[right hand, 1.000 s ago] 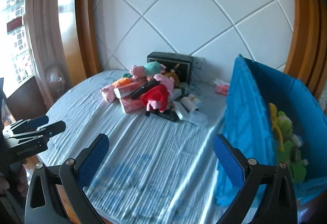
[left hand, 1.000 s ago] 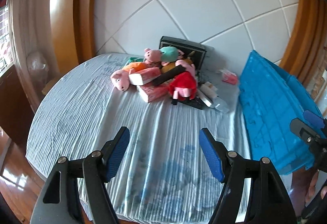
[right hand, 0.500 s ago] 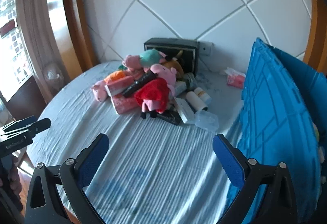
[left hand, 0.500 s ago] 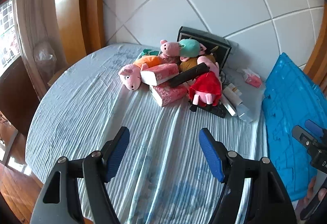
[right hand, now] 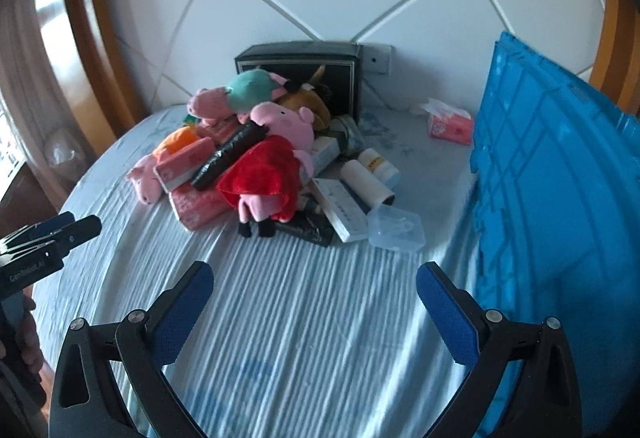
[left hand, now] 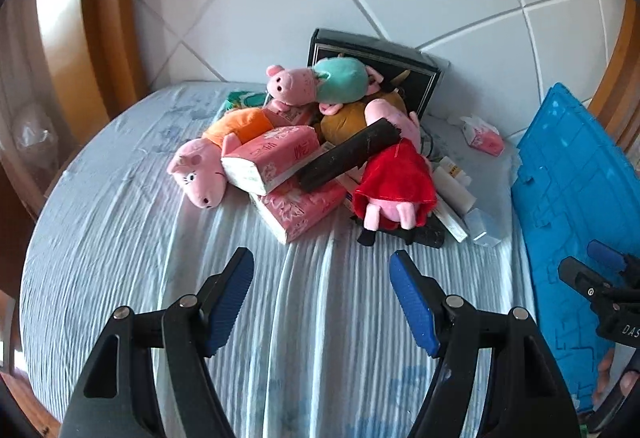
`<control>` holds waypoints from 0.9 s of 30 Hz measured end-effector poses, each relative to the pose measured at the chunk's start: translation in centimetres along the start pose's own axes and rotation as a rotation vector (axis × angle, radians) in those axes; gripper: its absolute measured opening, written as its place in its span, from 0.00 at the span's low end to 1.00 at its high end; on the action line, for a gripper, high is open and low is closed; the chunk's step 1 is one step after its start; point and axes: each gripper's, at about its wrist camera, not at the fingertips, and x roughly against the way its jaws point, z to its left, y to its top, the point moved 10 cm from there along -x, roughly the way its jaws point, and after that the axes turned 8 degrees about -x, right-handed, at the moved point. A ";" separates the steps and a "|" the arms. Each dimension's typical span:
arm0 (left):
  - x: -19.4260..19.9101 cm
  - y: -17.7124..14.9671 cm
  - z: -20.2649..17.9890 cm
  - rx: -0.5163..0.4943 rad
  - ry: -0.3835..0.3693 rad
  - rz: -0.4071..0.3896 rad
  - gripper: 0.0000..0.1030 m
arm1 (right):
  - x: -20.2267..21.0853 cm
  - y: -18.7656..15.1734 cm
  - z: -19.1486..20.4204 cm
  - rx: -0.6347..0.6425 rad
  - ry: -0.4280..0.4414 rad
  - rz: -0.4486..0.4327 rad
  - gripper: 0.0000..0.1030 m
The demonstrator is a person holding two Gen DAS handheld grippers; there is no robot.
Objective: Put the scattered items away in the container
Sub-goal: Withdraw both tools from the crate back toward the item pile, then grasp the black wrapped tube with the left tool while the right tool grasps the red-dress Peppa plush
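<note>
A heap of items lies on the round table's far side: a pig plush in a red dress [left hand: 394, 180] [right hand: 266, 174], another in orange [left hand: 216, 154], pink tissue packs [left hand: 272, 154] [right hand: 184, 164], a black roll [left hand: 348, 154], white bottles [right hand: 366, 182] and a clear plastic case [right hand: 396, 228]. The blue crate [left hand: 572, 190] [right hand: 552, 198] stands at the right. My left gripper [left hand: 322, 278] hangs open and empty over the cloth short of the heap. My right gripper [right hand: 314, 290] is also open and empty, beside the crate wall.
A black box [left hand: 376, 54] stands behind the heap against the white tiled wall. A small pink tissue pack [right hand: 450, 126] lies apart near the crate. The table [right hand: 280, 338] wears a pale blue ribbed cloth. Wooden frames flank the wall.
Both grippers have moved forward and down toward the heap, which now looks larger and nearer. The crate's inside has slid out of the right wrist view. Jaws stay as wide as before.
</note>
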 end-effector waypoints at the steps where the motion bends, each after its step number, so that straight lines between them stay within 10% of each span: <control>1: -0.7 0.2 0.2 -0.003 -0.004 0.008 0.68 | -0.7 0.1 0.1 -0.002 -0.004 0.010 1.00; 27: -23.3 8.5 -2.4 -0.245 -0.080 0.111 0.59 | -18.6 8.1 4.4 -0.045 0.041 0.134 1.00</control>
